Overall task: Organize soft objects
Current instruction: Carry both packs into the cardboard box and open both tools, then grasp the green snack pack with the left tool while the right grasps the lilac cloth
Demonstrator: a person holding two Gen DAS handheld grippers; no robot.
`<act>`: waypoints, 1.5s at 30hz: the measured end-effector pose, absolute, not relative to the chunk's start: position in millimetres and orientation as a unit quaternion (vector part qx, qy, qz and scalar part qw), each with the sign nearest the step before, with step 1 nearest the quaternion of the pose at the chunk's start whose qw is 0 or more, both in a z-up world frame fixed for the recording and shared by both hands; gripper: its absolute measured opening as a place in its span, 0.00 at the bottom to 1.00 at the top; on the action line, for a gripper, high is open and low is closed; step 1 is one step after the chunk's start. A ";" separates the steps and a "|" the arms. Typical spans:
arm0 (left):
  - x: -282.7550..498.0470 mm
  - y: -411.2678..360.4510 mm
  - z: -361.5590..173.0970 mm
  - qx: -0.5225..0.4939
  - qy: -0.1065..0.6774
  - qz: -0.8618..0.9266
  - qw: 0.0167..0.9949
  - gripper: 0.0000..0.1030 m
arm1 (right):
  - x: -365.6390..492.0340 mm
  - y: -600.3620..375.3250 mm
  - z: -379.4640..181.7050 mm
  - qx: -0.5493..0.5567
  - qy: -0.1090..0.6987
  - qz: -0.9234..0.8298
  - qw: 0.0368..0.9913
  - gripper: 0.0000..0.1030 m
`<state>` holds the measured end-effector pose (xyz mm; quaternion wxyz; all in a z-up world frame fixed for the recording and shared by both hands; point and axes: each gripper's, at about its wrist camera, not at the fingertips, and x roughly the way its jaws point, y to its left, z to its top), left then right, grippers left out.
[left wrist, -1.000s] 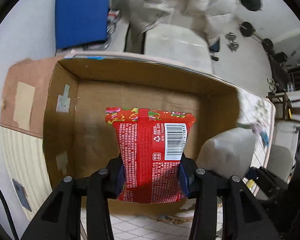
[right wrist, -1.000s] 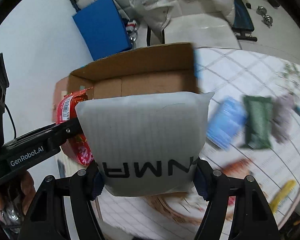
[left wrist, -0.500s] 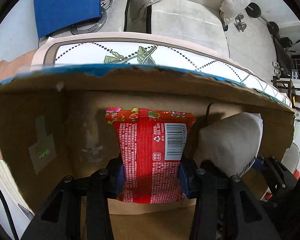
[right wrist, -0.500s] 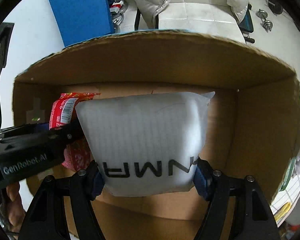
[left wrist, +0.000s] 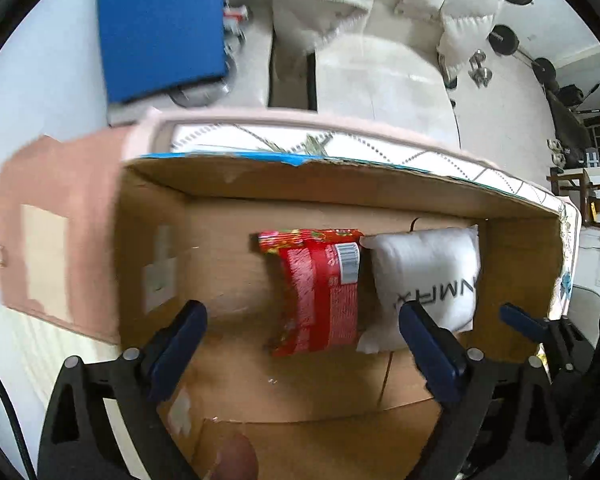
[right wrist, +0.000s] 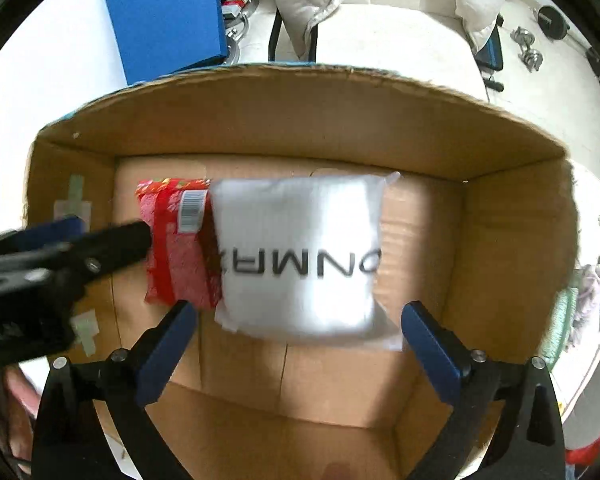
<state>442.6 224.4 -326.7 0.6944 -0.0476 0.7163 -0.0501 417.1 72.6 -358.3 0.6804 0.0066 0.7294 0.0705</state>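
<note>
A red snack packet (left wrist: 320,292) and a white pillow pack with black letters (left wrist: 428,280) lie side by side on the floor of an open cardboard box (left wrist: 340,188). My left gripper (left wrist: 304,344) is open and empty, just in front of the red packet. In the right wrist view the white pack (right wrist: 300,256) lies right of the red packet (right wrist: 176,244) inside the box (right wrist: 300,120). My right gripper (right wrist: 298,340) is open and empty in front of the white pack. The left gripper's arm (right wrist: 60,256) reaches in from the left.
A table with a patterned cloth (left wrist: 340,144) carries the box. Behind it stand a blue board (left wrist: 160,28) and a chair with a white padded jacket (left wrist: 380,12). Several packets lie on the table right of the box (right wrist: 580,300).
Both grippers opened and let go of their packs, which now lie on the box floor. Both grippers have pulled back a little.
</note>
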 end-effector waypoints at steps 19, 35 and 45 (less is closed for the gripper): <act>307.2 217.9 -218.1 -0.023 0.591 -0.011 0.806 1.00 | 294.9 54.3 -239.4 0.006 0.620 0.045 0.783 1.00; 250.9 176.4 -168.8 -0.004 0.566 0.010 0.824 1.00 | 230.9 17.9 -183.1 0.051 0.590 0.094 0.800 1.00; 301.7 11.6 -188.0 0.010 0.601 -0.077 0.795 0.96 | 249.5 -182.2 -194.6 0.109 0.601 -0.020 0.791 1.00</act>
